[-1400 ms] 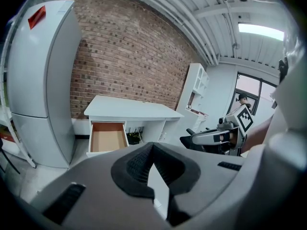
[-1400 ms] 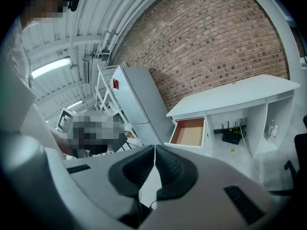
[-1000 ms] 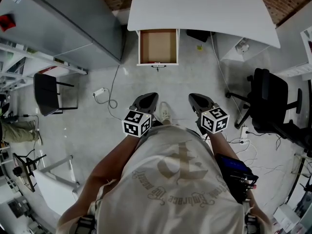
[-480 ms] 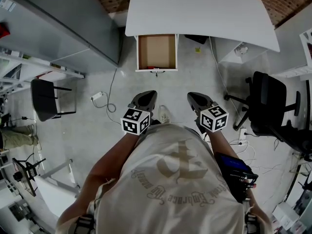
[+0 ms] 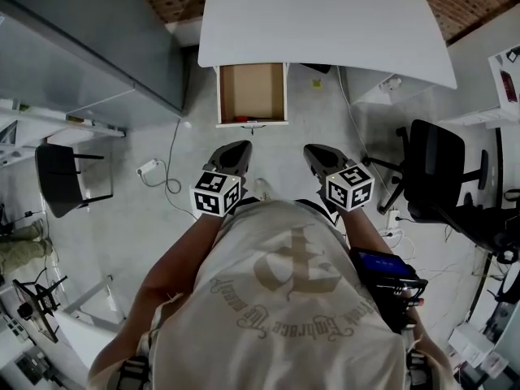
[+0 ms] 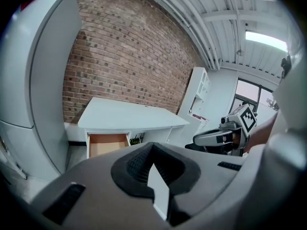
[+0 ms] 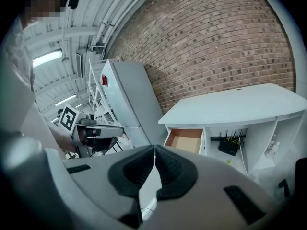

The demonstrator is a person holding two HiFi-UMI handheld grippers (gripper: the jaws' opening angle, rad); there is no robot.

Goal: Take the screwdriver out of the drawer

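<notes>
The open drawer (image 5: 252, 92) sticks out from under the white desk (image 5: 325, 23), its brown bottom mostly bare. A small red and dark thing, seemingly the screwdriver (image 5: 244, 119), lies along the drawer's front wall. My left gripper (image 5: 236, 148) and right gripper (image 5: 314, 151) are held side by side over the floor, well short of the drawer. Both are shut with nothing in them. The left gripper view has the drawer (image 6: 107, 144) far ahead past the shut left gripper (image 6: 152, 147). From the right gripper (image 7: 154, 150), the drawer (image 7: 185, 140) shows far off.
A tall grey cabinet (image 5: 89, 47) stands left of the desk. A black office chair (image 5: 439, 169) is at the right, a dark chair (image 5: 61, 173) at the left. A power strip and cable (image 5: 154, 173) lie on the floor left of my path.
The view has shifted toward the desk, so the drawer sits lower and nearer. Both grippers stay shut, held in front of the body.
</notes>
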